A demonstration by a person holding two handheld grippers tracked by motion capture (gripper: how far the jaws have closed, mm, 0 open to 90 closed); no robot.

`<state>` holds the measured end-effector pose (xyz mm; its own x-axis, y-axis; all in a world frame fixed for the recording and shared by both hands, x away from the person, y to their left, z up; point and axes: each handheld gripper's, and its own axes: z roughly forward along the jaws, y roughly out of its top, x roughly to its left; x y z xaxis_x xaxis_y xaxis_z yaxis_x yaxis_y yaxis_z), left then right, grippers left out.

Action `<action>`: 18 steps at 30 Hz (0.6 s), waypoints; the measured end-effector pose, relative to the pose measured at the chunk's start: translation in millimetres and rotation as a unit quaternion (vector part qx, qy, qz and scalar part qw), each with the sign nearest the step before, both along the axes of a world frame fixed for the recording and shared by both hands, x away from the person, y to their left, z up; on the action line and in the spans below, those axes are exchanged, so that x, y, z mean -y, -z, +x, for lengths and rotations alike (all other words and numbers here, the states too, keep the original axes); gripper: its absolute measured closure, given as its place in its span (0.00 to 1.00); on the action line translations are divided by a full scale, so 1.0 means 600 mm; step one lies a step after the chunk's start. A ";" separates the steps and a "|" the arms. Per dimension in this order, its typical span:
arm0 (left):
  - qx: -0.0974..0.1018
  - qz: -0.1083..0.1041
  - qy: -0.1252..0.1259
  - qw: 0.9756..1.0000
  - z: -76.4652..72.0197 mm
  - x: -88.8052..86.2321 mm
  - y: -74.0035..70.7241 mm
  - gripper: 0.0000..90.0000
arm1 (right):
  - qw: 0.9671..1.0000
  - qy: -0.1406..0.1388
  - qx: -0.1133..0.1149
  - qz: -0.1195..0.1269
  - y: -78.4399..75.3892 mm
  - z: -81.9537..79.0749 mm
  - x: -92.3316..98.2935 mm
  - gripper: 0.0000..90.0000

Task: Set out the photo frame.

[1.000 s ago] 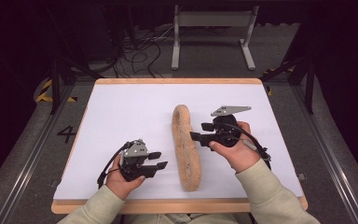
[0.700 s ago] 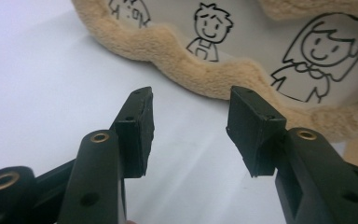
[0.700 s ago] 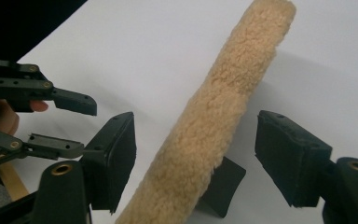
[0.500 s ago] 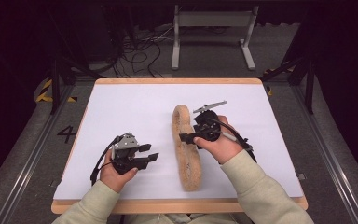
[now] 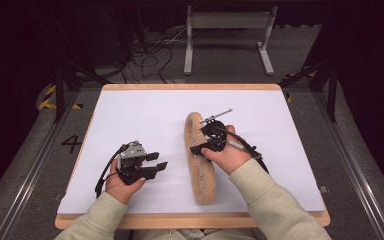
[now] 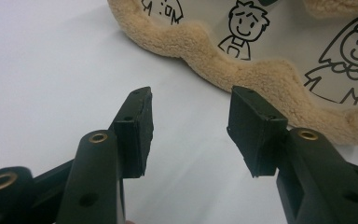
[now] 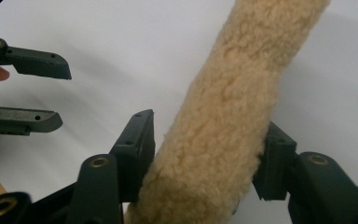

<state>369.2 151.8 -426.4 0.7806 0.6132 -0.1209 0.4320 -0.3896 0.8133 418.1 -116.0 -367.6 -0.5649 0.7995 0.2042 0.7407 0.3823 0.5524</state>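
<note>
Fleecy tan fabric marks the folded pad (image 5: pixel 199 160), lying lengthwise right of centre on the white table (image 5: pixel 130 115). Left gripper (image 5: pixel 156 166) waits beside it, jaws spread and empty. Right gripper (image 5: pixel 198 148), jaws just closing, pinches the pad's rolled edge; squeeze evenly, then lift gently. No containers are present.

Lab-type recording bay, not a home. White-topped wooden-edged table (image 5: pixel 130 115) on grey floor with metal floor rails (image 5: pixel 27 172); tangle of black cables (image 5: pixel 147 52) at 11 o'clock, grey metal stand (image 5: pixel 227 30) at 12, yellow-black hazard tape (image 5: pixel 47 97) at 9, dark surroundings.
</note>
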 end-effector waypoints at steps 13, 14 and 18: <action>0.001 0.001 0.001 1.000 -0.002 0.001 0.000 0.56 | 0.998 0.050 -0.019 -0.011 -0.001 -0.004 -0.009 0.63; 0.002 0.000 0.001 1.000 -0.002 0.001 -0.001 0.56 | 0.998 0.061 -0.029 -0.010 -0.002 -0.003 -0.010 0.64; -0.001 -0.002 0.000 1.000 -0.002 0.000 -0.001 0.56 | 0.996 0.080 -0.041 -0.018 -0.005 -0.005 -0.014 0.70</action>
<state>368.2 151.7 -426.1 0.7806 0.6126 -0.1243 0.4333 -0.3869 0.8140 415.3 -107.7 -364.6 -0.4120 0.8858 0.2135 0.8358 0.2740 0.4758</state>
